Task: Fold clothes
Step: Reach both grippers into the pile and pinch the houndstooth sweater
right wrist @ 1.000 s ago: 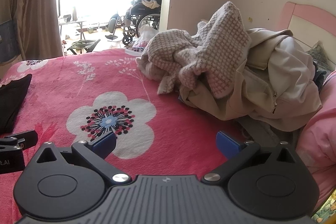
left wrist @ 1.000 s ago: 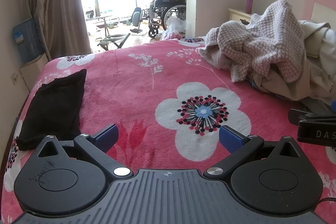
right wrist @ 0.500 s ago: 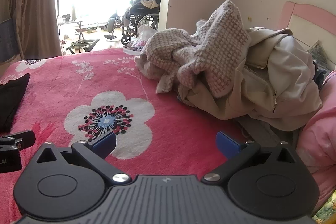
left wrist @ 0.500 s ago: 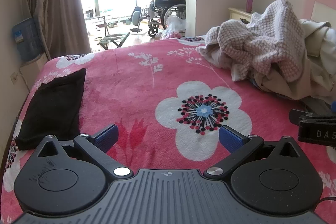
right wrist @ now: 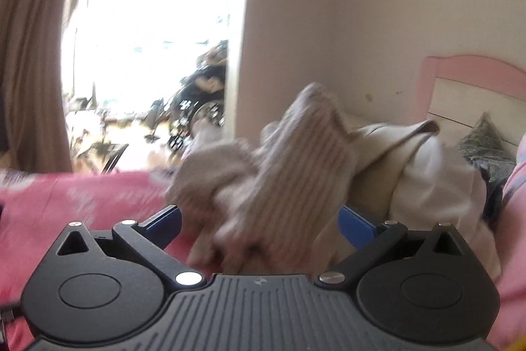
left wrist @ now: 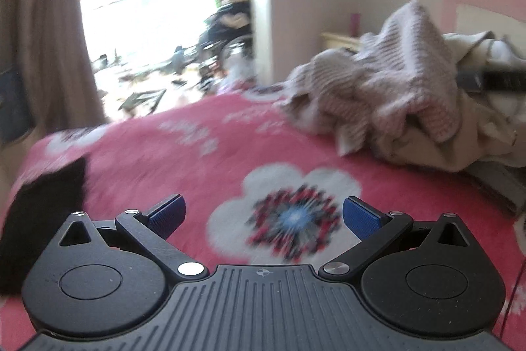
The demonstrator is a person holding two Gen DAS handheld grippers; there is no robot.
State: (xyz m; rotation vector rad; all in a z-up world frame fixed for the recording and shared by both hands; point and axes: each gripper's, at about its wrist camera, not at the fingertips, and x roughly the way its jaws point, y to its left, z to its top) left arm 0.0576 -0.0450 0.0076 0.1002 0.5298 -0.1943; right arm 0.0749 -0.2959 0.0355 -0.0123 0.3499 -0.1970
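Black folded garment (left wrist: 42,213) lower left on pink floral bed (left wrist: 203,160), same spot as half second ago. Left gripper (left wrist: 263,216): jaws apart, empty, view now motion-blurred. Right gripper (right wrist: 259,222): has surged forward, jaws apart, straddling knit sweater (right wrist: 279,186) atop beige jacket (right wrist: 427,186) pile. Likely fetching next item to fold.
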